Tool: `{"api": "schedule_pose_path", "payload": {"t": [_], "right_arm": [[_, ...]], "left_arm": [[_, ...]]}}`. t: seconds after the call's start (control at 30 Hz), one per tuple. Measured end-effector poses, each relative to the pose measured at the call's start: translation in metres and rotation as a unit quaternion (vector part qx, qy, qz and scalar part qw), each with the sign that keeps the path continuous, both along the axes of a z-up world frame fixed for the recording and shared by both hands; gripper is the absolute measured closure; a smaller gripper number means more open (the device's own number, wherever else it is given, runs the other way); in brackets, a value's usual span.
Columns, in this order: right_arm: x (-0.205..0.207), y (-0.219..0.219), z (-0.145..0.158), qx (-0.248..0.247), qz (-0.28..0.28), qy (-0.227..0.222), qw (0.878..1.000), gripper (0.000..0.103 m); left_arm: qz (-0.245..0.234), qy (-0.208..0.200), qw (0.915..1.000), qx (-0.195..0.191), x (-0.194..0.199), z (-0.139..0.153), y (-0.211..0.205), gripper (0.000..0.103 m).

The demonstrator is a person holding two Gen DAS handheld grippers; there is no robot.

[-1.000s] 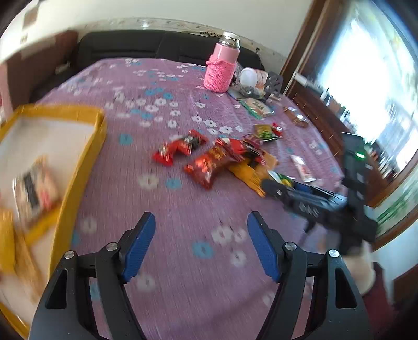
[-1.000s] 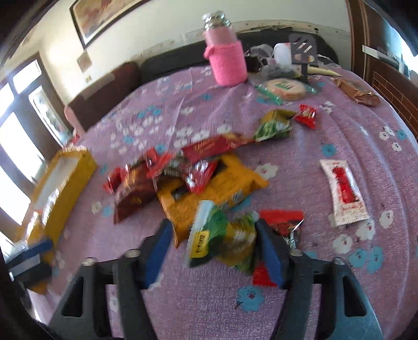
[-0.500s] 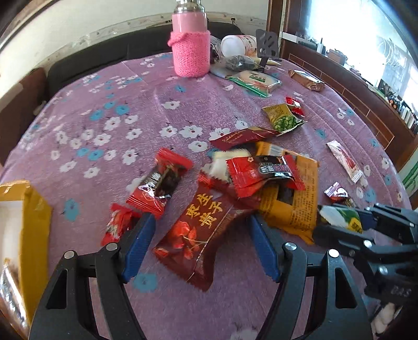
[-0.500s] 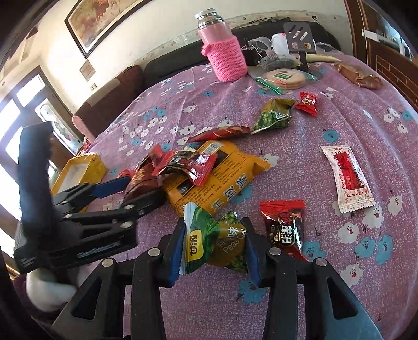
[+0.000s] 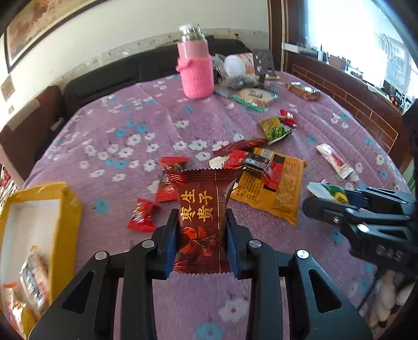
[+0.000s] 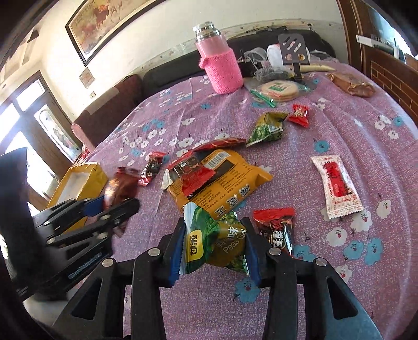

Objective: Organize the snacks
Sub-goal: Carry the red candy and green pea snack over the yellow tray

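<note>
Looking through my left wrist view, my left gripper [image 5: 201,230] is closing, pads pinching the dark red date packet [image 5: 199,219] beside the yellow box [image 5: 66,222]. Through my right view, my right gripper [image 6: 213,244] clamps the green pea packet [image 6: 214,239] above the table [image 6: 365,136].

a framed painting [image 6: 104,24] hangs on the cream wall [image 6: 162,34] at eleven o'clock; bright windows [image 5: 365,44] glare at two o'clock.
</note>
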State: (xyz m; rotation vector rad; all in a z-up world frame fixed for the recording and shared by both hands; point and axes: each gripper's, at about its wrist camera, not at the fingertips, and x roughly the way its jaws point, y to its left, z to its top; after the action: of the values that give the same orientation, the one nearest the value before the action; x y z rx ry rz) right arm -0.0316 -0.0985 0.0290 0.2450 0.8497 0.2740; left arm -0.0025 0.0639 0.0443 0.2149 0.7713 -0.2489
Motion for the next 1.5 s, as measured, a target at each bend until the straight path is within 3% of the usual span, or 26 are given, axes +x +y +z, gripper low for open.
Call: {"api": "schedule_pose_path", "payload": {"t": [0.37, 0.6, 0.73, 1.13, 1.33, 1.5], "right_arm": [[-0.010, 0.001, 0.007, -0.013, -0.015, -0.032, 0.999, 0.061], [-0.021, 0.021, 0.016, -0.054, -0.020, -0.065, 0.996, 0.061], [-0.028, 0.041, 0.027, -0.054, -0.008, -0.070, 0.996, 0.062], [-0.033, 0.182, 0.074, -0.011, 0.143, -0.065, 0.987, 0.062], [-0.023, 0.260, 0.069, -0.004, 0.217, -0.042, 0.975, 0.062], [-0.005, 0.302, 0.056, -0.002, 0.246, -0.011, 0.969, 0.062]], "left_arm": [[0.079, -0.053, 0.9952, -0.022, -0.053, 0.032, 0.052, 0.073], [0.144, -0.069, 0.9868, -0.030, -0.077, 0.039, 0.112, 0.073], [0.175, -0.077, 0.9809, -0.033, -0.089, 0.043, 0.145, 0.073], [0.242, -0.057, 0.9676, -0.044, -0.091, 0.035, 0.225, 0.073], [0.264, -0.045, 0.9626, -0.043, -0.080, 0.032, 0.262, 0.073], [0.276, -0.018, 0.9592, -0.060, -0.059, 0.027, 0.293, 0.073]]}}
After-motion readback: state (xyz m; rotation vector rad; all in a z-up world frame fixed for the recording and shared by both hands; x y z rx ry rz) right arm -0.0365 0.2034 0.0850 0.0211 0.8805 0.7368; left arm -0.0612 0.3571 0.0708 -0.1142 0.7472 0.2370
